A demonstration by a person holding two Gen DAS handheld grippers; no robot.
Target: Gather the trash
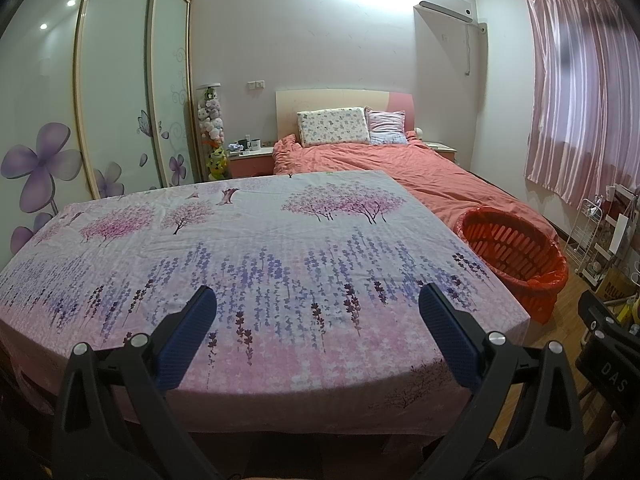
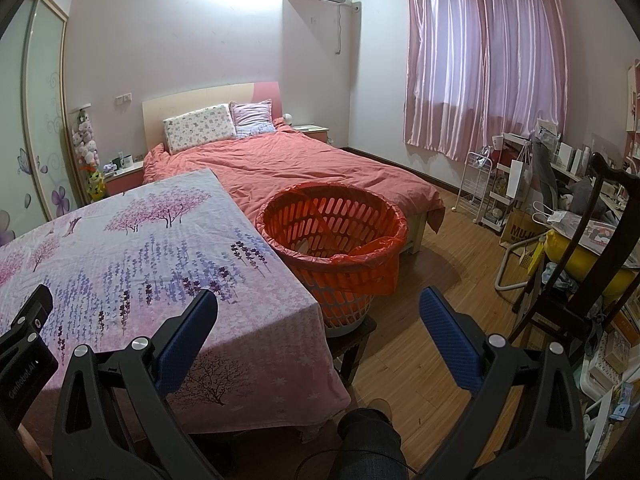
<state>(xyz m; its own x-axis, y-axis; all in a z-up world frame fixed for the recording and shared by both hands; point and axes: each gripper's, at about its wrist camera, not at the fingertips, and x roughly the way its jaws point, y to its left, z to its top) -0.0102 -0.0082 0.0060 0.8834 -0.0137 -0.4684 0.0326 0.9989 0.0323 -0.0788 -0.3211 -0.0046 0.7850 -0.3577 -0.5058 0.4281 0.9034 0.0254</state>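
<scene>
An orange slatted basket [image 2: 332, 236] lined with an orange bag stands on a dark stool at the right edge of the table; it also shows in the left wrist view [image 1: 516, 256]. Something pale lies at its bottom. My left gripper [image 1: 318, 312] is open and empty above the near part of the flowered tablecloth [image 1: 260, 248]. My right gripper [image 2: 318, 312] is open and empty, over the table's right front corner [image 2: 248, 344] and the floor, just in front of the basket. I see no loose trash on the cloth.
A bed with a salmon cover [image 2: 304, 160] lies behind the table. A wardrobe with sliding doors [image 1: 116, 92] is on the left. A dark chair [image 2: 576, 264], a wire rack [image 2: 476, 184] and cluttered shelves stand on the right. The wooden floor [image 2: 436, 288] runs between them.
</scene>
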